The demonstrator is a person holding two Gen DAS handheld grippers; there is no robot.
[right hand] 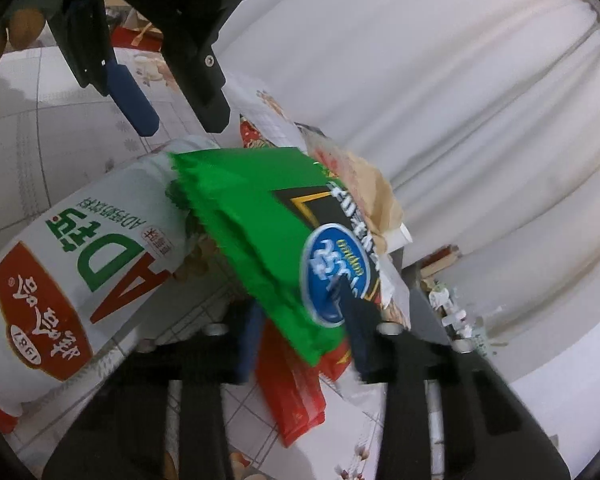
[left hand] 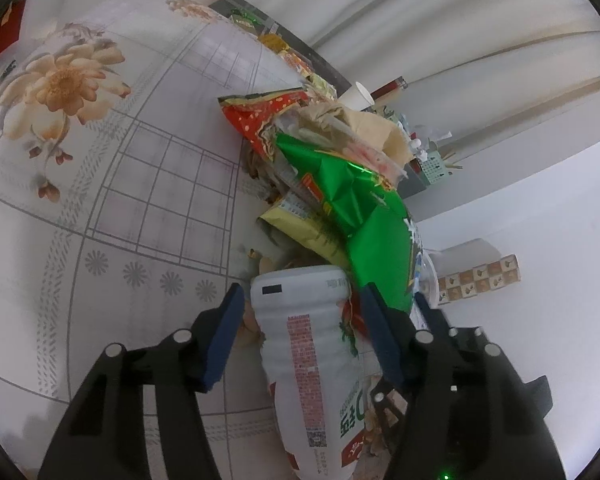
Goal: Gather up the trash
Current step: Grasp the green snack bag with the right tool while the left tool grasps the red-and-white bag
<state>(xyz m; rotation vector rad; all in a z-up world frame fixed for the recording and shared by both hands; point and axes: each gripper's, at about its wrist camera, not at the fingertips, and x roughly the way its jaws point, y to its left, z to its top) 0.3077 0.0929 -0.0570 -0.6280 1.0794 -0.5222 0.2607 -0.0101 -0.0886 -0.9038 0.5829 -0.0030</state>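
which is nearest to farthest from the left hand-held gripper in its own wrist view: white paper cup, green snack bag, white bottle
1. white bottle, between the left hand-held gripper fingers
2. green snack bag, just beyond, to the right
3. white paper cup, far back behind the trash pile

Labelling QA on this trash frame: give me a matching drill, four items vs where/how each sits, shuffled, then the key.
Items
1. white bottle
2. green wrapper
3. paper cup
4. left gripper

States
A. upright at the far end of the pile
B. between the right gripper's fingers
C. open, fingers either side of the bottle
D. lying on its side on the floral tablecloth

Pairs: 1-D, 2-B, 3-A, 4-C
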